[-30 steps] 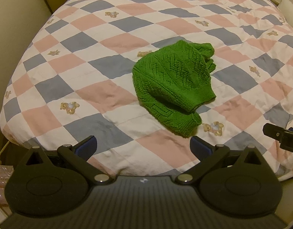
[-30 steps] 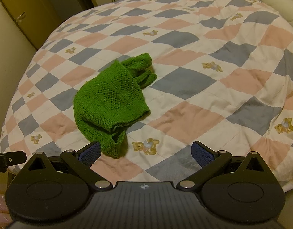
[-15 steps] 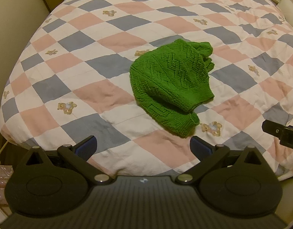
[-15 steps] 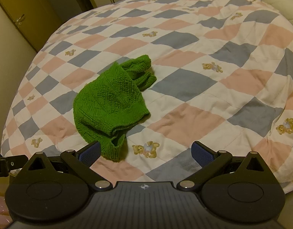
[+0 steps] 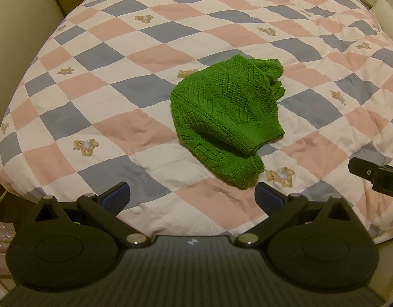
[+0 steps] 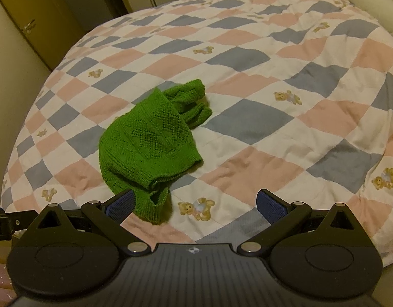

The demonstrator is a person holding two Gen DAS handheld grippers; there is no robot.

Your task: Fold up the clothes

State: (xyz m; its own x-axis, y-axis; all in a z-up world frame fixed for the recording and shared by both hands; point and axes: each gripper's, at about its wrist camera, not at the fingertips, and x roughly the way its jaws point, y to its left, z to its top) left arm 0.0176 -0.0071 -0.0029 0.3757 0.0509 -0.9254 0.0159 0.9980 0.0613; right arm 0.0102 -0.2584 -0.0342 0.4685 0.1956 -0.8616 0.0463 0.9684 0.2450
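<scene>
Both jaws stand wide apart, empty: the left gripper (image 5: 192, 198) and right gripper (image 6: 195, 203) hover at the bed's near edge. The crumpled green sweater (image 5: 227, 120) lies mid-quilt (image 5: 135, 133). Only the right view shows a door (image 6: 30, 23).

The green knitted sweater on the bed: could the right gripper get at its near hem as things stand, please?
Probably yes: the right gripper is open, the green knitted sweater lies just ahead, toward its left finger, with only bare quilt between.

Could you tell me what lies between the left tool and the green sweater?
Only bare quilt: in the left wrist view, nothing lies between the open left tool and the green sweater.
</scene>
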